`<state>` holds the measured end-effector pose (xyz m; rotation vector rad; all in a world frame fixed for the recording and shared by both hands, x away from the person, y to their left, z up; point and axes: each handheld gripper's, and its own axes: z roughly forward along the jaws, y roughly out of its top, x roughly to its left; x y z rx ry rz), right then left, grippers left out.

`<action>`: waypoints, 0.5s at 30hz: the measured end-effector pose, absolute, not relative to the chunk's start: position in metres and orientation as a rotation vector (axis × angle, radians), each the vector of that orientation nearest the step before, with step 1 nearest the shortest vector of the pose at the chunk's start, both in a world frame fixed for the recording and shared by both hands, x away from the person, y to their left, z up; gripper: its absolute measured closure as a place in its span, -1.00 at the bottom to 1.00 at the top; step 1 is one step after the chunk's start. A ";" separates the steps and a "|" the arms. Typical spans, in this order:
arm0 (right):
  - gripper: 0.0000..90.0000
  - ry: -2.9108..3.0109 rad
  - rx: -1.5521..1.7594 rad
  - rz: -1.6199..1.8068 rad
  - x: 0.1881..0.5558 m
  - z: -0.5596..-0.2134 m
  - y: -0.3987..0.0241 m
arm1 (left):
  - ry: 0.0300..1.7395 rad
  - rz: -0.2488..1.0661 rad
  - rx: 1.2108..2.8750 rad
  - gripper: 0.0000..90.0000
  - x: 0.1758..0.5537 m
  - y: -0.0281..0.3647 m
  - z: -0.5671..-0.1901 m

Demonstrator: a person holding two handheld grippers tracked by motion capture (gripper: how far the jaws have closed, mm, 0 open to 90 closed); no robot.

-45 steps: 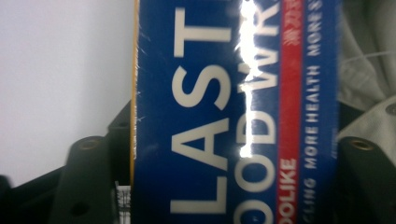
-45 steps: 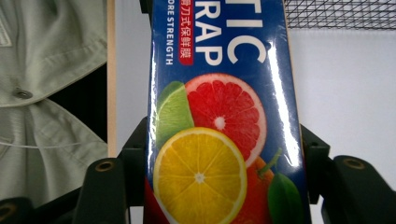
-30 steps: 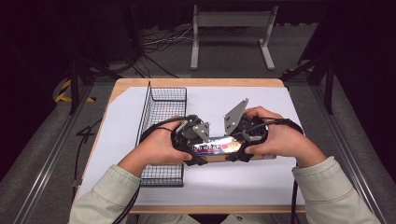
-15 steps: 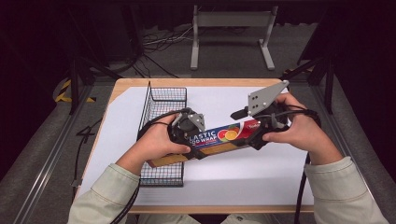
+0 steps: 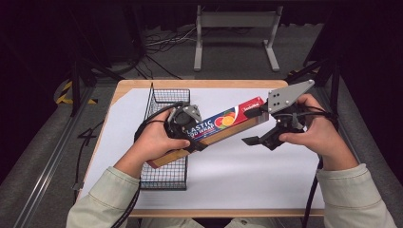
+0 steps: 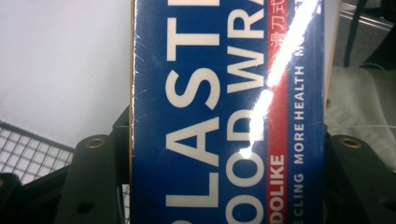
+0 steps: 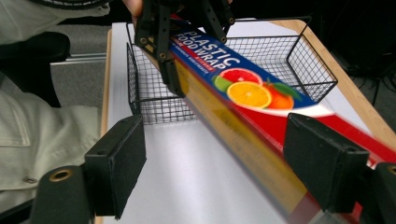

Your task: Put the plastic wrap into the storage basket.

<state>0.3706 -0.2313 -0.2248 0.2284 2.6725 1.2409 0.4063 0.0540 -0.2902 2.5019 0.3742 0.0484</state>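
A long blue and red plastic food wrap box (image 5: pixel 223 124) with orange fruit printed on it hangs slanted above the table, its far end raised to the right. My left gripper (image 5: pixel 190 130) is shut on its lettered part (image 6: pixel 224 116), above the wire basket (image 5: pixel 164 178). At the box's right end my right gripper (image 5: pixel 256 126) stands open. In the right gripper view the box (image 7: pixel 243 79) runs between the wide-apart jaws (image 7: pixel 219 163), close to the right one.
The black wire basket (image 7: pixel 317 60) stands on the left part of the white table sheet (image 5: pixel 247 175). A wooden table edge (image 5: pixel 199 83) frames the sheet. Metal stand legs (image 5: pixel 235 21) and cables lie on the floor beyond.
The box has swung from level to slanted, its right end rising. My right hand moved right and up, and its jaws went from gripping the box's end to open.
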 end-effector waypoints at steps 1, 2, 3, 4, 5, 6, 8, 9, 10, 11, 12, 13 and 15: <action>-0.51 2.673 0.236 1.251 0.370 -0.225 -0.233 | 0.375 0.050 2.502 -0.12 0.407 0.054 -0.290; -0.51 2.652 0.244 1.275 0.368 -0.226 -0.237 | 0.401 0.047 2.507 -0.12 0.408 0.054 -0.289; -0.51 2.652 0.244 1.275 0.368 -0.226 -0.237 | 0.401 0.047 2.507 -0.12 0.408 0.054 -0.289; -0.51 2.647 0.246 1.287 0.367 -0.227 -0.238 | 0.421 0.058 2.508 -0.12 0.410 0.053 -0.288; -0.51 2.636 0.247 1.303 0.365 -0.227 -0.241 | 0.438 0.065 2.502 -0.12 0.411 0.053 -0.288; -0.51 2.627 0.252 1.321 0.364 -0.228 -0.243 | 0.458 0.069 2.498 -0.12 0.412 0.053 -0.287; -0.51 2.614 0.267 1.334 0.363 -0.230 -0.248 | 0.488 0.081 2.482 -0.12 0.415 0.054 -0.286; -0.51 2.612 0.275 1.335 0.362 -0.233 -0.250 | 0.501 0.089 2.482 -0.12 0.416 0.054 -0.285; -0.51 2.609 0.282 1.336 0.363 -0.235 -0.252 | 0.521 0.091 2.474 -0.12 0.417 0.054 -0.285; -0.51 2.607 0.293 1.336 0.363 -0.237 -0.253 | 0.541 0.097 2.463 -0.12 0.417 0.053 -0.284; -0.51 2.607 0.293 1.336 0.363 -0.237 -0.253 | 0.541 0.097 2.463 -0.12 0.417 0.053 -0.284; -0.51 2.605 0.300 1.338 0.363 -0.239 -0.255 | 0.565 0.108 2.458 -0.12 0.419 0.053 -0.284; -0.51 2.602 0.313 1.355 0.364 -0.245 -0.257 | 0.593 0.123 2.450 -0.12 0.421 0.052 -0.283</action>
